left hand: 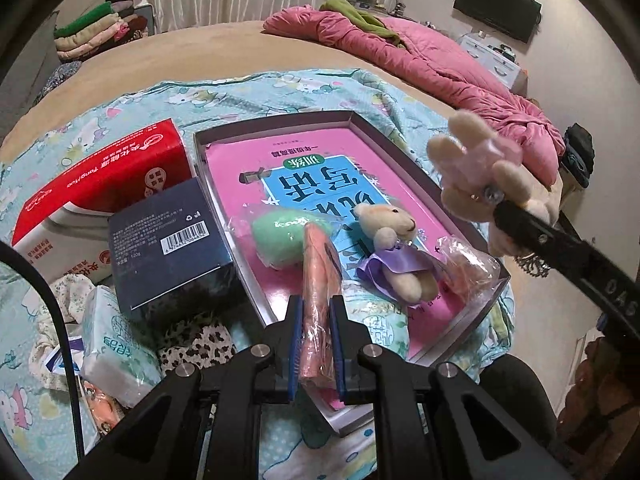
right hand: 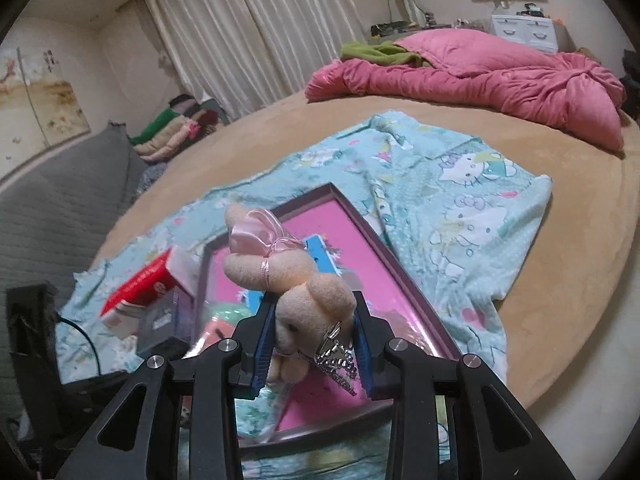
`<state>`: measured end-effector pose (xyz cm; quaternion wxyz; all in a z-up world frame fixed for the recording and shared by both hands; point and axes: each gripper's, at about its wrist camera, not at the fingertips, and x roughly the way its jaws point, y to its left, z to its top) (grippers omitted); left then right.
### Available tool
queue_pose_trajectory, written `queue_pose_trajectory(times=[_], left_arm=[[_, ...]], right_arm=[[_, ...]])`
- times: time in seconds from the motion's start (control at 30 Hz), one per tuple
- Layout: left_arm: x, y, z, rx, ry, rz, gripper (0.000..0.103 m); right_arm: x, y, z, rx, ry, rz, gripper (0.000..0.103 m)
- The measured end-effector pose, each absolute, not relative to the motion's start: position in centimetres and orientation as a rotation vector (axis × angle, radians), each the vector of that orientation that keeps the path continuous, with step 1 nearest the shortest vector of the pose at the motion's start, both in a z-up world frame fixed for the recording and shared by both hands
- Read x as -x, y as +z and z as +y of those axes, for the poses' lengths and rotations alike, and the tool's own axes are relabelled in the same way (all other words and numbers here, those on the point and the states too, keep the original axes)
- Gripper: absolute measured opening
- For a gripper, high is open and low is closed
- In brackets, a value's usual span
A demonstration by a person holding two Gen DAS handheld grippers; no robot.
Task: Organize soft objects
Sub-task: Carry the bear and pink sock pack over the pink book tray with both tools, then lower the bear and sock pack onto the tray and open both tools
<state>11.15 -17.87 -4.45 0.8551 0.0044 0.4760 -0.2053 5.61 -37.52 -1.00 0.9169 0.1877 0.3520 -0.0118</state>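
Over the tray (left hand: pixel 460 216), both jaws gripping toys

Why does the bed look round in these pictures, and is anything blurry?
Left wrist view: the fisheye lens bows the bed and darkens the corners; the tray is sharp. Right wrist view: same bowing; the bear in the right gripper is sharp, the red box behind blurred.

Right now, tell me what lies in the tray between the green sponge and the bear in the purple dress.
In the left wrist view, the wrapped orange item lies between green sponge and purple-dress bear, held in the left gripper.
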Motion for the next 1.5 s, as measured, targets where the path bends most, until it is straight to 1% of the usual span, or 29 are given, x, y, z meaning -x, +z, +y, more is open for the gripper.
queue_pose_trajectory(times=[0.43,0.67,0.8,0.87,1.0,1.1,1.17,1.3,1.37,1.5], left_arm=[[-11.3,-4.9,-17.5,0.001,-0.434,1.002,0.014],[-11.6,-4.9,-17.3,0.027,-0.442,1.009,0.014],[-11.6,-5.0,-17.3,0.026,-0.442,1.01,0.014],[-11.6,-4.9,-17.2,0.022,-0.445,1.009,0.014],[-11.5,-4.9,-17.1,0.03,-0.451,1.013,0.014],[-11.5,-4.8,-17.0,0.034,-0.457,1.018,0.014],[-11.5,-4.8,-17.0,0.039,-0.459,1.022,0.014],[-11.7,-4.8,-17.0,0.035,-0.472,1.037,0.014],[-11.7,-4.7,-16.9,0.037,-0.48,1.042,0.014],[-11.5,-4.6,-17.2,0.017,-0.484,1.047,0.014]], right_arm=[[-7.5,-4.1,-36.3,-0.256,-0.094,0.83,0.037],[-7.8,-4.4,-34.6,-0.177,-0.065,0.845,0.039],[-8.0,-4.7,-34.3,-0.176,-0.035,0.859,0.041],[-8.0,-4.7,-34.1,-0.176,-0.02,0.861,0.043],[-8.0,-4.7,-33.5,-0.161,-0.001,0.862,0.044],[-7.8,-4.5,-33.2,-0.153,0.012,0.852,0.05],[-7.6,-4.3,-32.9,-0.153,0.023,0.843,0.059],[-7.2,-3.9,-32.6,-0.165,0.052,0.818,0.064],[-6.9,-3.3,-32.9,-0.196,0.047,0.796,0.072],[-6.3,-2.1,-33.5,-0.256,0.047,0.733,0.077]])
